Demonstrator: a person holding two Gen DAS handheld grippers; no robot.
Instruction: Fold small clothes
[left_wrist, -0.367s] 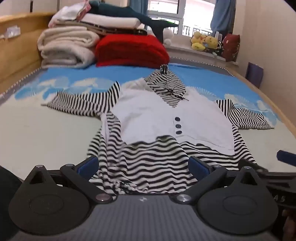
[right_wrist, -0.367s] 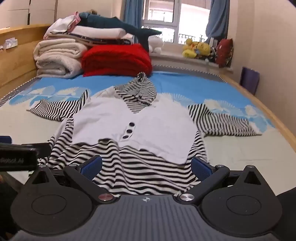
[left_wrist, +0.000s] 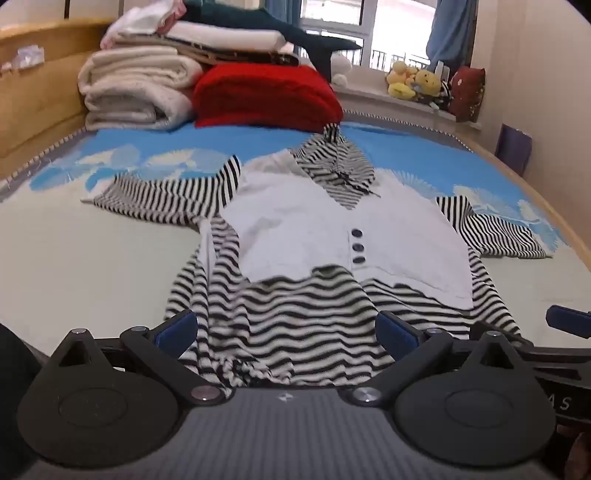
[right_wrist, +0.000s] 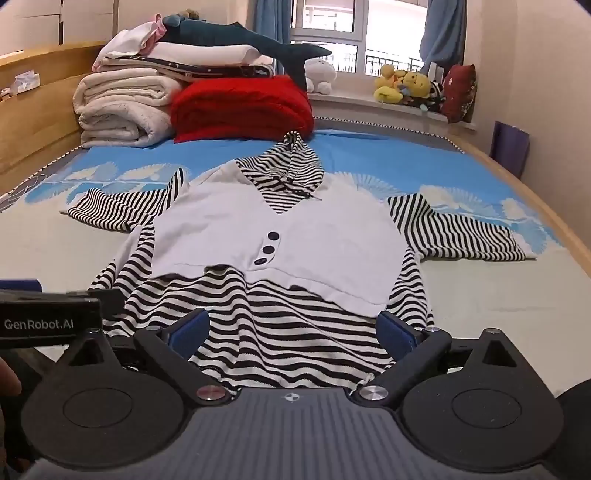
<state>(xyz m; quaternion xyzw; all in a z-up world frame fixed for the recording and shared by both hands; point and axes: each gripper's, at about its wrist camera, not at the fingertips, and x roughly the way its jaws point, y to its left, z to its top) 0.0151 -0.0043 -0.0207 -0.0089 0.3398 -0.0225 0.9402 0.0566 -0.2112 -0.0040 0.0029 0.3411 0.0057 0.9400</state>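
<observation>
The black-and-white striped hooded top with a white vest front lies spread flat on the blue-and-cream bed sheet, unchanged. My left gripper and right gripper have crept slightly nearer its hem, fingers apart, gripping nothing; folding has not begun.

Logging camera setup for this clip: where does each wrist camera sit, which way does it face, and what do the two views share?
Left wrist: low at the bed's near edge, facing the window; own open left gripper over the striped hoodie, the right gripper's fingertip at the right edge.
Right wrist: beside it, same heading; open right gripper, the left gripper's body at the left edge.
Shared: hoodie, red blanket, plush toys.
</observation>
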